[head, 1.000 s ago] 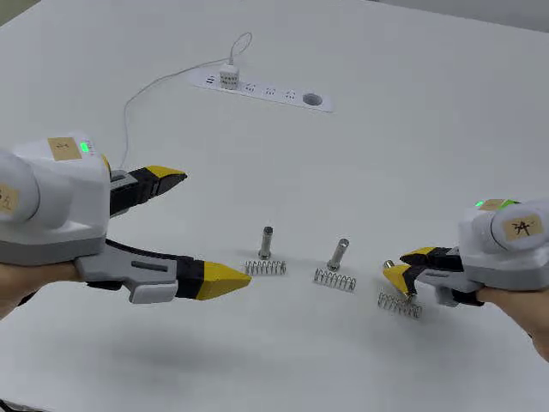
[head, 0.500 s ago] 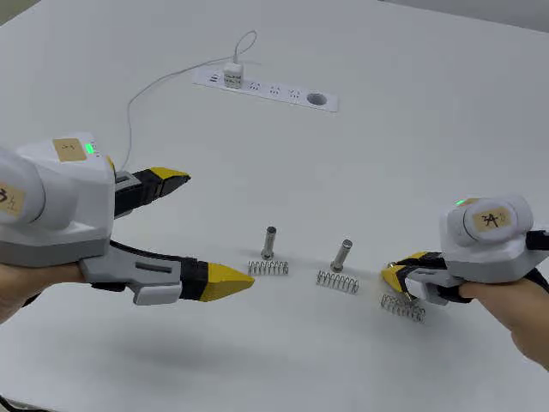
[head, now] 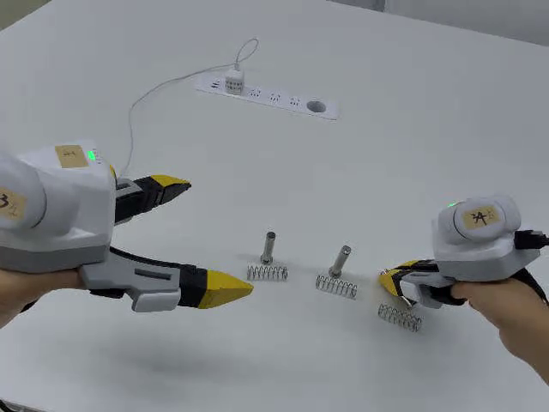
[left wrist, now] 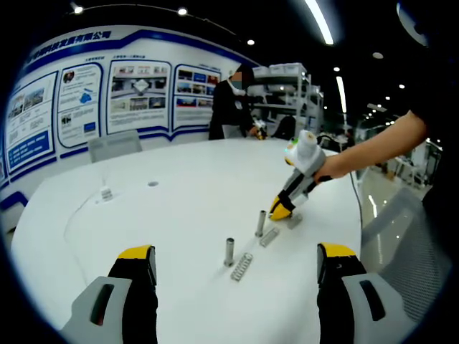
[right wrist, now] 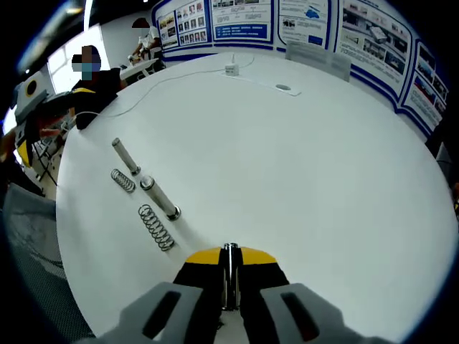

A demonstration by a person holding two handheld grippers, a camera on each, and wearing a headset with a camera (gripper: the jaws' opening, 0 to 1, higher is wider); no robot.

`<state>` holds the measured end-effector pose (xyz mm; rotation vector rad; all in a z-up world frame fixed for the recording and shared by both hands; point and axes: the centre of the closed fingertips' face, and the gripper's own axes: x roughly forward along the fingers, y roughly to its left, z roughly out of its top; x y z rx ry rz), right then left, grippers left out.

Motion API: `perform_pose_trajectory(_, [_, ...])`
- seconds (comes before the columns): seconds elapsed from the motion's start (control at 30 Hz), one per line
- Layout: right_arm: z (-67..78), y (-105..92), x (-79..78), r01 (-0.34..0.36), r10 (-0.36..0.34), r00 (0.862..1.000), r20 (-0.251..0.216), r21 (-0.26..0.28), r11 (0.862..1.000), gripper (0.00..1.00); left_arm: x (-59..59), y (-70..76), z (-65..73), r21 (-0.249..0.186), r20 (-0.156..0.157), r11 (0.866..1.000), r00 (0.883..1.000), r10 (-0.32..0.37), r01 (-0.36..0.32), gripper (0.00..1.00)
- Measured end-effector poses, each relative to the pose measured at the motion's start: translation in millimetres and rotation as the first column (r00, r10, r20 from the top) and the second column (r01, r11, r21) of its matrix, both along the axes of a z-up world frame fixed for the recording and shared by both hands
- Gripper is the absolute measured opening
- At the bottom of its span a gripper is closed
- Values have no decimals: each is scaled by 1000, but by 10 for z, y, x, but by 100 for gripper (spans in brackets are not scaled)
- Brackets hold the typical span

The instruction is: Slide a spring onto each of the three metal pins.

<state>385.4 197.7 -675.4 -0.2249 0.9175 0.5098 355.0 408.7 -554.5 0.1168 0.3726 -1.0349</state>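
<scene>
Right gripper view: right gripper clamped tight on the third pin, which shows between the yellow fingertips. Head view: third spring lies on the table just under those fingertips. Left gripper spread wide, holding nothing; near pin and middle pin stand upright ahead of its fingertips, near spring and middle spring lying at their feet

Bright even overhead light, soft shadows, sharp focus, fisheye-warped edges
</scene>
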Motion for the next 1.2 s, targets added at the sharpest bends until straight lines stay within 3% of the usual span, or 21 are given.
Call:
perform_pose_trajectory(0.27, [21,-31,10,25,-25,999,27,14,1000,7,-32,17,53,12,6,1000,1000,0,0,95])
perform_pose_trajectory(0.67, [289,-46,32,26,-30,995,98,40,999,7,-93,-7,146,11,28,1000,1000,4,-4,94])
perform_pose_trajectory(1.2, [426,-75,-45,23,-31,987,155,54,998,7,-144,-11,240,1,47,1000,999,2,-2,94])
